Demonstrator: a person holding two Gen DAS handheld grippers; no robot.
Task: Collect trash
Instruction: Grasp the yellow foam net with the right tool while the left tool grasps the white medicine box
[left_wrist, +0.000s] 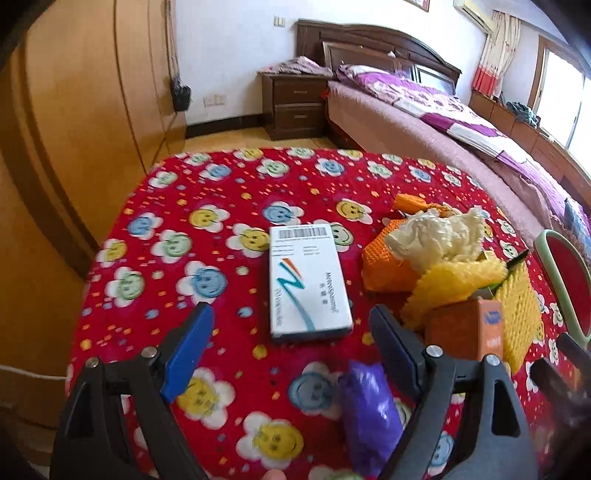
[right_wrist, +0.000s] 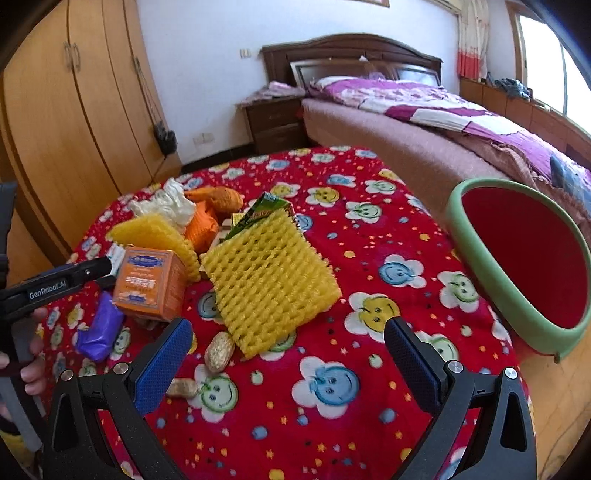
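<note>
Left gripper: spread wide, empty, hanging low over the red smiley-flower cloth, fingers bracketing the near end of the white medicine box.
Right gripper: spread wide too, nothing pinched, above the cloth just short of the yellow foam fruit net.
Trash, left side: white medicine box flat and alone; purple wrapper nearer the camera, just beside the right finger; orange carton against the pile.
Trash, right side: yellow net lying flat, two peanut shells touching or just beside its near edge, crumpled white plastic and orange net further back.
Bin: green-rimmed red basket at the table's right edge, mouth tilted toward the table.
Step in hand, likely: picking a first piece, none yet lifted.
Doing it well, left: come down square over the box's narrow width, close on the long sides, lift level; avoid snagging the purple wrapper.
Doing it well, right: pinch the net at its near corner, soft foam likely to compress and drag the shells along.
Only in left view: white medicine box with barcode.
Only in right view: peanut shells, green snack wrapper behind the net, most of the basket, the left gripper's body and the hand gripping it.
</note>
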